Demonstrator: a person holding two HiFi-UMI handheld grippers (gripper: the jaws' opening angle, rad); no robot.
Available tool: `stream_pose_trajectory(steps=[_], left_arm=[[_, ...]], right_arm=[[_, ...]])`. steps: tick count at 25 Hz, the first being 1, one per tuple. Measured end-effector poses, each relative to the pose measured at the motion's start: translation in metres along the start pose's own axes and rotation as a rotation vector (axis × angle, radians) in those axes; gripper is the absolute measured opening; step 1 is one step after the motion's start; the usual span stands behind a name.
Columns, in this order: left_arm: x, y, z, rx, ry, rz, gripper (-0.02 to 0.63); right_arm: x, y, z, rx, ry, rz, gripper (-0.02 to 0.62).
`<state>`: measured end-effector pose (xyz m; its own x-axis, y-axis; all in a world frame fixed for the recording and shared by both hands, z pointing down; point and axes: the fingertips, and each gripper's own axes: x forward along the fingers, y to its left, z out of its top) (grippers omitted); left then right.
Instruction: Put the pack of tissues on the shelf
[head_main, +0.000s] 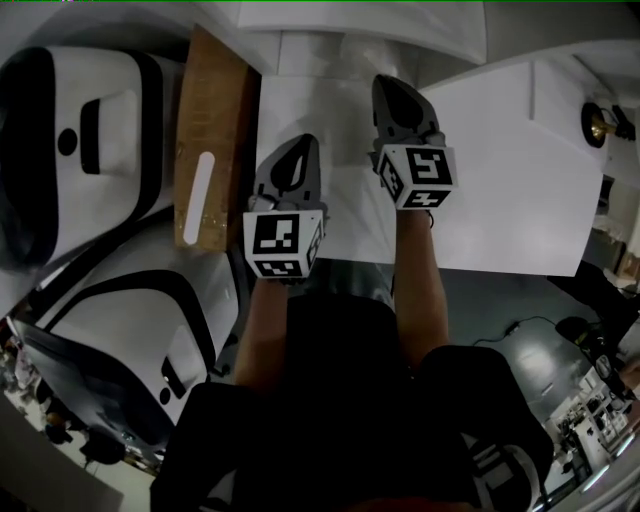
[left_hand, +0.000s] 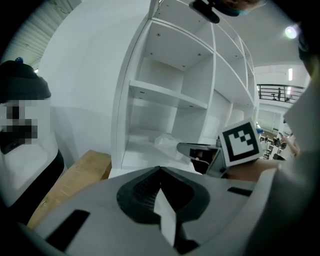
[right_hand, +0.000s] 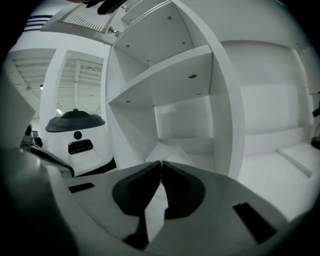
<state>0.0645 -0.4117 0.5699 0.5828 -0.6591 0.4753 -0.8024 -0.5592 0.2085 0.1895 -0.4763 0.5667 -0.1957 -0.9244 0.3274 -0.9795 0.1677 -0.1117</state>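
Note:
The pack of tissues (left_hand: 167, 142) is a white crinkled packet lying on the bottom board of the white shelf (left_hand: 165, 95), in its left compartment. In the right gripper view the pack of tissues (right_hand: 168, 150) lies just beyond my right gripper (right_hand: 161, 163), whose jaws are shut with nothing between them. My left gripper (left_hand: 160, 168) is also shut and empty, set back from the shelf front. From the head view, the left gripper (head_main: 302, 142) is nearer to me than the right gripper (head_main: 386, 82), and the pack is hidden.
A brown cardboard box (head_main: 210, 140) stands to the left of the shelf (head_main: 500, 160). White and black machines (head_main: 90, 140) fill the left side. The right gripper's marker cube (left_hand: 240, 141) shows in the left gripper view.

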Motion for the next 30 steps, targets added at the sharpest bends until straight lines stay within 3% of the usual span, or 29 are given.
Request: stream_pose_trajectory(steps=[17, 27, 30], left_arm=[[-0.013, 0.028, -0.006, -0.043, 0.0, 0.06, 0.011], [-0.016, 0.027, 0.004, -0.063, -0.021, 0.038, 0.011], [-0.017, 0.022, 0.006, -0.061, -0.028, 0.024, 0.011]], right_arm=[[0.052, -0.004, -0.017, -0.061, 0.053, -0.023, 0.02], [0.051, 0.0, -0.024, -0.065, 0.11, -0.033, 0.02], [0.046, 0.003, -0.018, -0.054, 0.103, -0.021, 0.078]])
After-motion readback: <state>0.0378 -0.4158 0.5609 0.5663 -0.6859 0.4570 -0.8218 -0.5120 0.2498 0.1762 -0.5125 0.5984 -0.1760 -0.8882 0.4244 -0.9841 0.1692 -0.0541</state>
